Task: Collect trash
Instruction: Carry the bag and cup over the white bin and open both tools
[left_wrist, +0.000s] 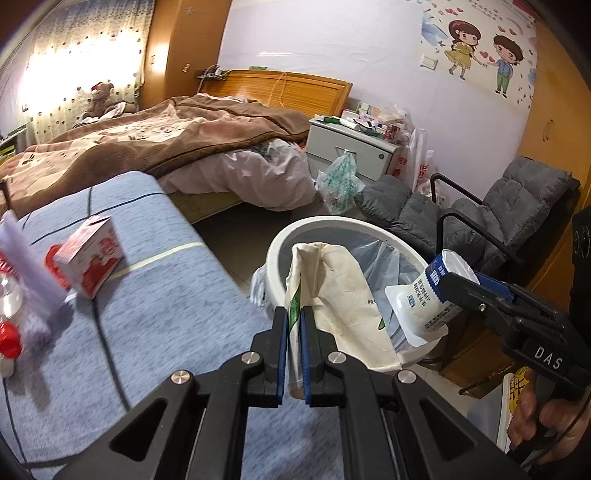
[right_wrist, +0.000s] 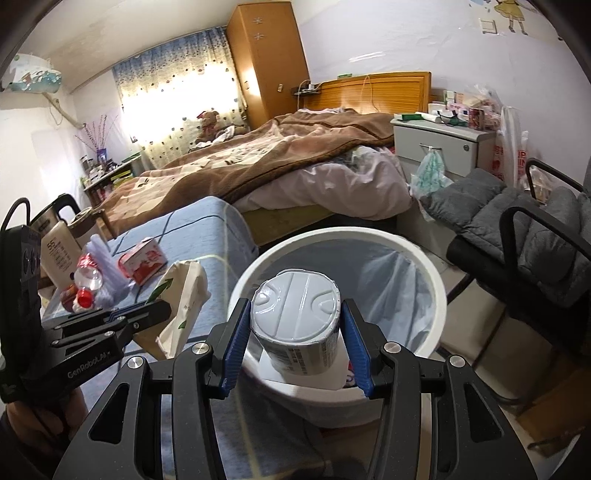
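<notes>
The left gripper is clamped on a crumpled paper bag, held over the near rim of the white bin. The right gripper grips a yogurt cup (upside down, base up) above the bin's lined mouth. A red carton lies left of the bin on the blue surface.

Bin mouth open, unobstructed; grey chair crowds right side, blue-covered table left.
</notes>
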